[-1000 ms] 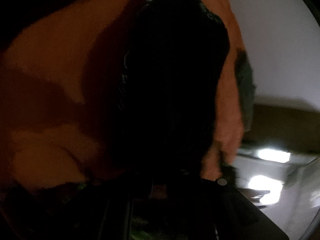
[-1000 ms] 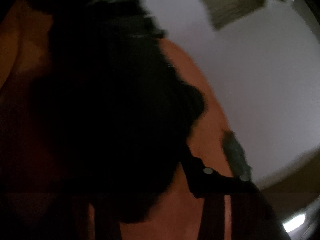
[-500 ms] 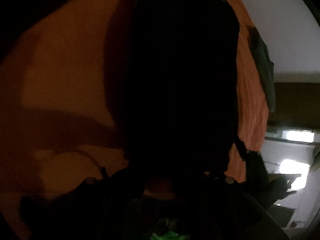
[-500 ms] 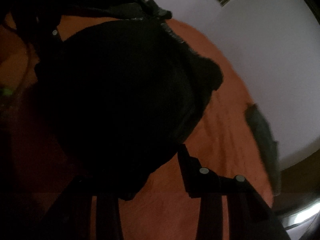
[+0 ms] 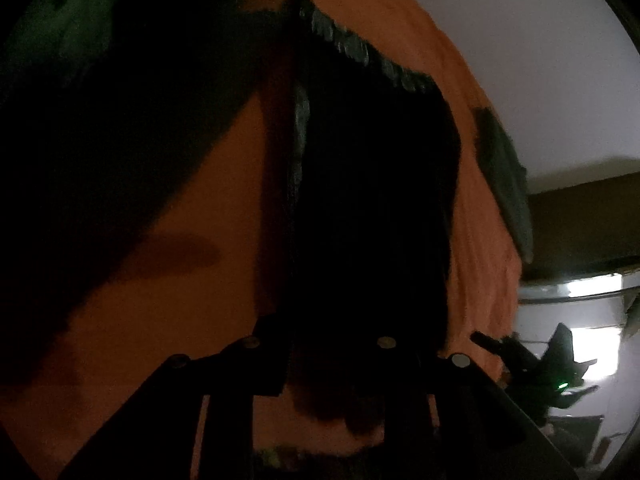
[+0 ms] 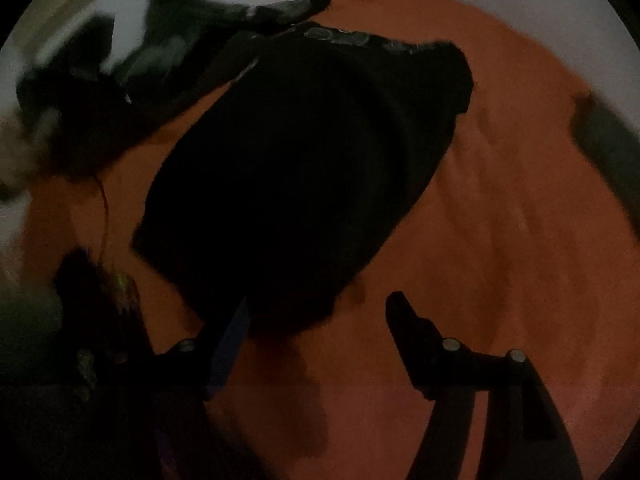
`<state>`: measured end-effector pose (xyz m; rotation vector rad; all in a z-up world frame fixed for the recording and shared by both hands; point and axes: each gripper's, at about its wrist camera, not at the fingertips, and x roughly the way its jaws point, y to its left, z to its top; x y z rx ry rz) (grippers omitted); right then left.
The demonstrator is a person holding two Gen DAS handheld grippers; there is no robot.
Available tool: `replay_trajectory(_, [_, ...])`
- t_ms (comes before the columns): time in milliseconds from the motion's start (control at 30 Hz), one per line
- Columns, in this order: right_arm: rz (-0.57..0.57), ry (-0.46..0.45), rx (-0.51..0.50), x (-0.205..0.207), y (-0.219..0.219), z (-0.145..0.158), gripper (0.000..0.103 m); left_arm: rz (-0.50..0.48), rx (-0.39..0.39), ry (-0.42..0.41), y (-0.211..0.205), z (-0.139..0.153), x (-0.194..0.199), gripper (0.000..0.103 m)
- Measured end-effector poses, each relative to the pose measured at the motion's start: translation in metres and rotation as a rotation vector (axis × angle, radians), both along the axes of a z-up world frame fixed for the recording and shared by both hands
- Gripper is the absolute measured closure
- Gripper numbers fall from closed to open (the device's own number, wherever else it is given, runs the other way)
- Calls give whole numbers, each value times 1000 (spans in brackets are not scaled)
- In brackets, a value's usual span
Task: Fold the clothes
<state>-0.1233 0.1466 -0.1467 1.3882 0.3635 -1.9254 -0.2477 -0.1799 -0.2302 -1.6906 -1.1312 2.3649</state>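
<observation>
A black garment (image 5: 372,208) lies folded in a long strip on the orange bed sheet (image 5: 168,320); the right wrist view shows it as a dark slab (image 6: 304,168). My left gripper (image 5: 332,340) sits at its near end, jaws narrow and shut on the hem, with the right fingertip lost in the dark cloth. My right gripper (image 6: 320,308) stands open just off the near edge. Its left finger (image 6: 232,332) touches the edge and the right finger (image 6: 404,320) is over bare sheet.
A heap of dark clothes (image 6: 172,56) lies at the far left of the bed. A dark green cloth (image 5: 504,184) hangs over the right edge, also in the right wrist view (image 6: 604,152). A white wall stands behind. The room is very dim.
The black garment, held up close to both cameras a second ago, now lies flat on the sheet. My right gripper has opened and let go of it.
</observation>
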Motion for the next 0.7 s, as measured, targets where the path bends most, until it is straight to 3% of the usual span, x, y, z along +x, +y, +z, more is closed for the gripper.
replay_trajectory(167, [-125, -139, -52, -90, 10, 12, 35, -30, -2, 29, -32, 5, -67, 78])
replay_trajectory(333, [-274, -253, -164, -180, 18, 12, 35, -48, -46, 13, -49, -12, -105, 66])
replay_trajectory(500, [-336, -316, -211, -236, -7, -32, 35, 55, -54, -30, -69, -34, -124, 66])
replay_trajectory(600, [-370, -352, -237, -269, -23, -59, 35, 30, 6, -31, -73, -44, -130, 64])
replay_trajectory(700, [-405, -388, -264, -303, -39, -86, 35, -16, -31, -29, -63, -46, -138, 53])
